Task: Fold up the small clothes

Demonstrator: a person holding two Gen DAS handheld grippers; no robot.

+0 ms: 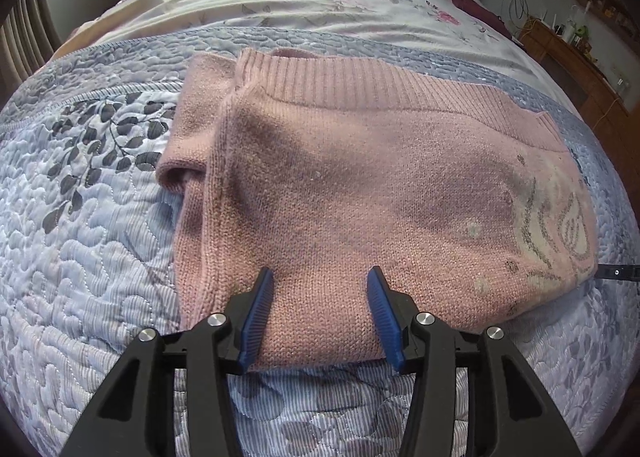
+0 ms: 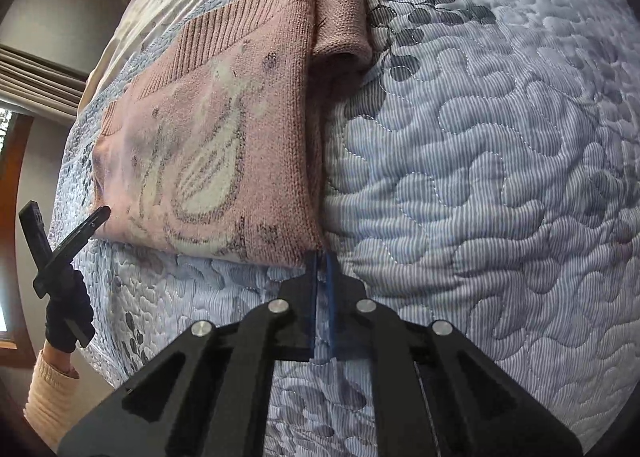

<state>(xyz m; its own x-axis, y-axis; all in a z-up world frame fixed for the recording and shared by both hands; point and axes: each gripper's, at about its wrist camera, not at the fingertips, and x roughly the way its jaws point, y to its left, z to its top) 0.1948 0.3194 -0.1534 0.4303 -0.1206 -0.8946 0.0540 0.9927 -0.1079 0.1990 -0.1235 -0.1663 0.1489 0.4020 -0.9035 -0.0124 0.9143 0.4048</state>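
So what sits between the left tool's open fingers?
The near edge of the pink sweater lies between the left tool's fingers, seen in the left wrist view.

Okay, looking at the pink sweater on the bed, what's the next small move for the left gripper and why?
Probably close the left gripper on the sweater edge. Its fingers stand open astride the near edge with knit between them, while the right gripper looks shut at the sweater's corner. With both ends held, the next fold could likely be lifted evenly.
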